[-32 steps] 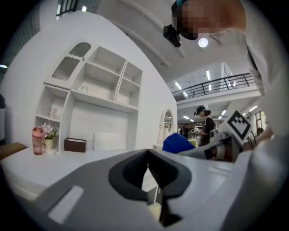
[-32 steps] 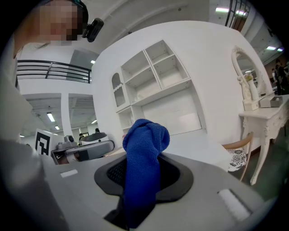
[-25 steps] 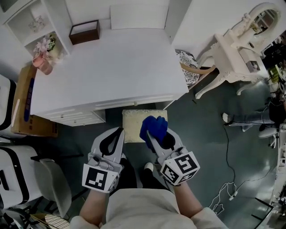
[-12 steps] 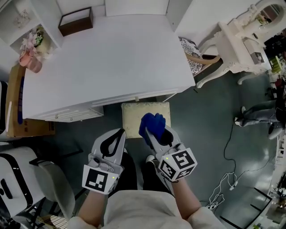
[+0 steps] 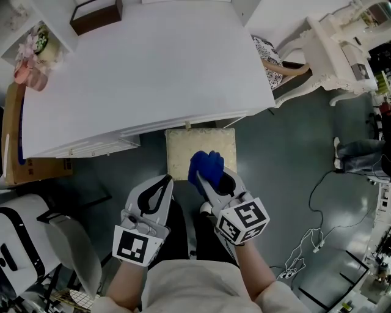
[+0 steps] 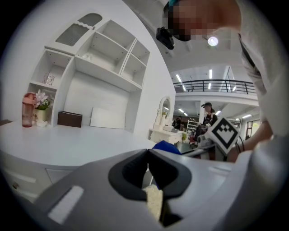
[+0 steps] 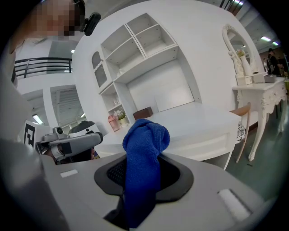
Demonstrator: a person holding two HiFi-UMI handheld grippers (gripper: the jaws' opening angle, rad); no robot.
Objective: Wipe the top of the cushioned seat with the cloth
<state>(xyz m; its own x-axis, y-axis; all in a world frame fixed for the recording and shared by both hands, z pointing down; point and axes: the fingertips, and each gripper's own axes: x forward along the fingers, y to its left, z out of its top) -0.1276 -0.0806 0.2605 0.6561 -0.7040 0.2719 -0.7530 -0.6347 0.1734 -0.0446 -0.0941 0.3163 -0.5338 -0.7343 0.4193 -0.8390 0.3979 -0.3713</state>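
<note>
The cushioned seat (image 5: 183, 147) is a small cream square stool on the dark floor, just in front of the white desk. My right gripper (image 5: 205, 181) is shut on the blue cloth (image 5: 205, 167), which bunches out past its tips over the seat's near right part. In the right gripper view the blue cloth (image 7: 143, 167) fills the gap between the jaws. My left gripper (image 5: 160, 187) hangs to the left of the seat's near edge with its jaws together and nothing in them; a sliver of the seat (image 6: 154, 202) shows behind its tips.
A white desk (image 5: 140, 67) with drawers stands right behind the seat. On it sit a brown box (image 5: 95, 15) and a pink bottle (image 5: 27, 72). A white dressing table (image 5: 342, 49) and a patterned chair (image 5: 275, 61) stand at the right. A grey chair (image 5: 73, 244) is at my left.
The head view has shifted forward, so the desk and seat sit nearer the grippers. The right gripper with the cloth now overlaps the seat's near edge. The left gripper keeps its place.
</note>
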